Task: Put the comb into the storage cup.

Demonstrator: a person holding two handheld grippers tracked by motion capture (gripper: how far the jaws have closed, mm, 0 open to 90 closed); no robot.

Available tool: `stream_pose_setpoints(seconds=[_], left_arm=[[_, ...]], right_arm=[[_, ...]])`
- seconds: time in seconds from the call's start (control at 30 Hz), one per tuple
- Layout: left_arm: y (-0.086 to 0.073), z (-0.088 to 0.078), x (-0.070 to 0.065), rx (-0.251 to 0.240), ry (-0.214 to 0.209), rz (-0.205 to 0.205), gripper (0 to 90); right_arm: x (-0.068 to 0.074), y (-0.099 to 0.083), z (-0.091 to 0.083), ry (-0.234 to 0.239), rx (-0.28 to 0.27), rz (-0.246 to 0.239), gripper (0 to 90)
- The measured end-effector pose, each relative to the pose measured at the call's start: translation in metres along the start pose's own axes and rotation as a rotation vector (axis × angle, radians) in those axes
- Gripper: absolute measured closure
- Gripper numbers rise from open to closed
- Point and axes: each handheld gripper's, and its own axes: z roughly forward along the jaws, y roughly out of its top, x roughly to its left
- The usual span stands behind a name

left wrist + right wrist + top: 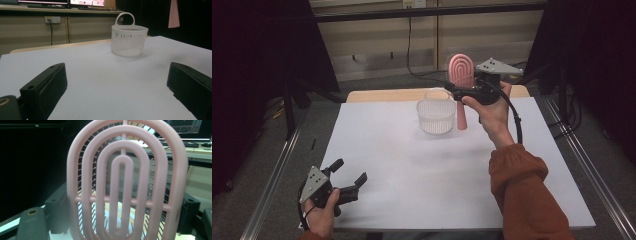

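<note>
A pink hairbrush (460, 75) with a vented oval head stands upright in the air, its handle hanging down beside a white slotted basket (436, 115). My right gripper (462, 86) is shut on the brush just below its head, to the right of the basket. In the right gripper view the brush head (125, 182) sits between the two black jaws. My left gripper (349, 175) rests open at the near left edge of the table, holding nothing. In the left gripper view the basket (128, 40) stands far ahead, and the brush handle (173, 13) hangs at the upper right.
The white table top (412, 170) has a wooden strip (382, 95) at its far edge. Metal rails (277, 170) run along both sides. A wall with a hanging cable (408, 40) lies beyond. An orange sleeve (524, 195) crosses the right side.
</note>
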Motion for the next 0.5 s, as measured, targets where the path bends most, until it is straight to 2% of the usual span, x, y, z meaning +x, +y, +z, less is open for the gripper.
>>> stream_pose_setpoints(seconds=[0.07, 0.4, 0.5], left_arm=[[0.001, -0.001, 0.0, -0.007, -0.001, -0.009, 3.0], [0.001, -0.001, 0.0, -0.009, -0.002, 0.003, 3.0], [0.001, -0.001, -0.001, -0.02, -0.004, -0.009, 3.0]], right_arm=[[0.001, 0.0, 0.004, 0.008, -0.005, -0.003, 19.6], [0.001, 0.008, 0.018, 0.006, -0.033, -0.021, 19.7], [0.001, 0.01, 0.023, 0.003, -0.029, -0.027, 19.6]])
